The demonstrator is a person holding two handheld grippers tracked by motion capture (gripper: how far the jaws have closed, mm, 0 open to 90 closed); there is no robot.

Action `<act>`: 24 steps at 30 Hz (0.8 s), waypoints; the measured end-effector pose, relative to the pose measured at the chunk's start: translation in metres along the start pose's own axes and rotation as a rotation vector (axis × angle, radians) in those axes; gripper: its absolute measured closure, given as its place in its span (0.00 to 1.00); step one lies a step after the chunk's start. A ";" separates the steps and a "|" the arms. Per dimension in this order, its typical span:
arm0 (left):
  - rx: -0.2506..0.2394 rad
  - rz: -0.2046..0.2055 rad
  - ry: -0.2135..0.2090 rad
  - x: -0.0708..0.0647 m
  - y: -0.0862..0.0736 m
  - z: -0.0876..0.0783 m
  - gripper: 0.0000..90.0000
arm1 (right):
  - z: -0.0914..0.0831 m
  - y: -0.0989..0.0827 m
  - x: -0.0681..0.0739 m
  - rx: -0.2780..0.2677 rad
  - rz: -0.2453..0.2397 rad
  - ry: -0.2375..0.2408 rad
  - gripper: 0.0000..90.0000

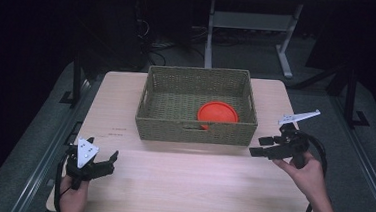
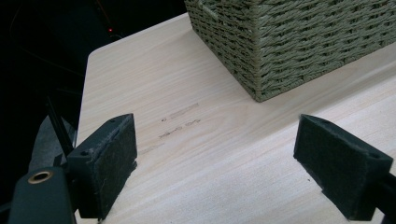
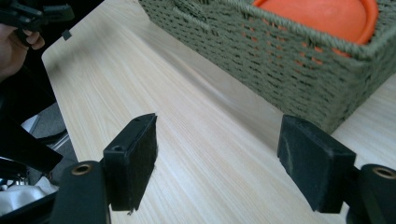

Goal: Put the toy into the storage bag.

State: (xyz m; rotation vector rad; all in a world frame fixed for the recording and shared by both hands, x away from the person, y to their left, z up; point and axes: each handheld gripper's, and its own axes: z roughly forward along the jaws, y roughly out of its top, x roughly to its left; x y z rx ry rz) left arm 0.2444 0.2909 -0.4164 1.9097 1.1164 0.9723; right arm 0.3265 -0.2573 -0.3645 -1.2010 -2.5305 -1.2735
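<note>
A woven olive basket (image 1: 196, 129) stands at the middle back of the pale wooden table (image 1: 185, 186). Inside it, against the front wall, lies an orange round plate (image 1: 217, 111), whose rim the right gripper view catches over the basket rim (image 3: 322, 14). My right gripper (image 1: 261, 145) hovers by the basket's front right corner, pointing left, jaws open and empty (image 3: 217, 163). At the table's front left corner my left gripper (image 1: 106, 160) is held low, open with nothing between its jaws (image 2: 215, 161). The basket's corner (image 2: 261, 70) stands ahead of it.
A faint printed mark (image 2: 180, 122) lies on the wood ahead of the left gripper. A white desk frame (image 1: 252, 25) stands on the dark floor behind the table. Bare wood stretches across the front of the table between both hands.
</note>
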 end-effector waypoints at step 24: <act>0.007 0.006 -0.006 -0.001 0.000 0.001 0.14 | 0.017 -0.079 0.004 -0.022 0.016 -0.021 0.30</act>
